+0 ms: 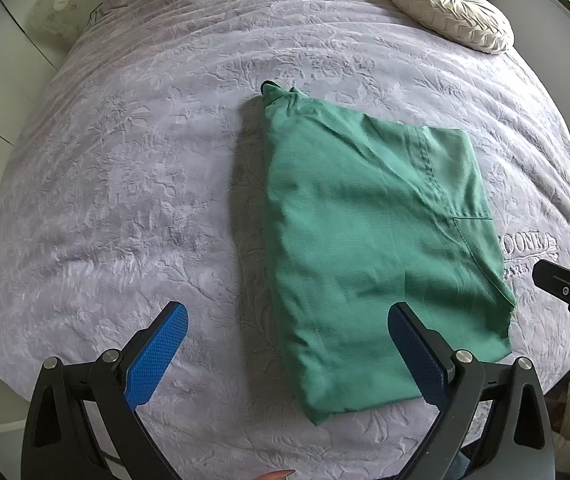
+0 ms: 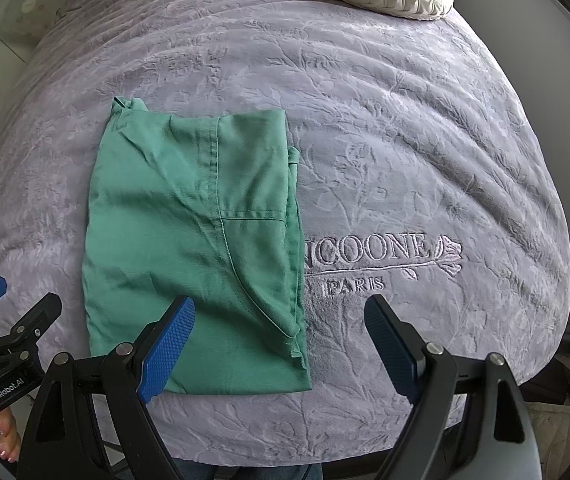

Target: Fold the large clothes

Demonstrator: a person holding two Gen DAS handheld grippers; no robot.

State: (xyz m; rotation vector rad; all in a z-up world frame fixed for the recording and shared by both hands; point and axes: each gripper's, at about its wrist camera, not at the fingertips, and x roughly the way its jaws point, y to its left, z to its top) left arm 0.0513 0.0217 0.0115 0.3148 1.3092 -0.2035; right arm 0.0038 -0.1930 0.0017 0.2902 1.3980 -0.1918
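Your green garment (image 1: pixel 369 236) lies folded into a long rectangle on the lavender bedspread (image 1: pixel 125 184), its long axis running away from you toward the round cushion (image 1: pixel 451 10). It sits between both tongs, just ahead of them. Your left gripper (image 1: pixel 285 356) and right gripper (image 2: pixel 281 348) both hang wide and empty over its near edge, about equally close.

Soft daylight is spreading evenly over both views; faint shadows are pooling beneath the folds, and fisheye distortion is bending and darkening the corners.
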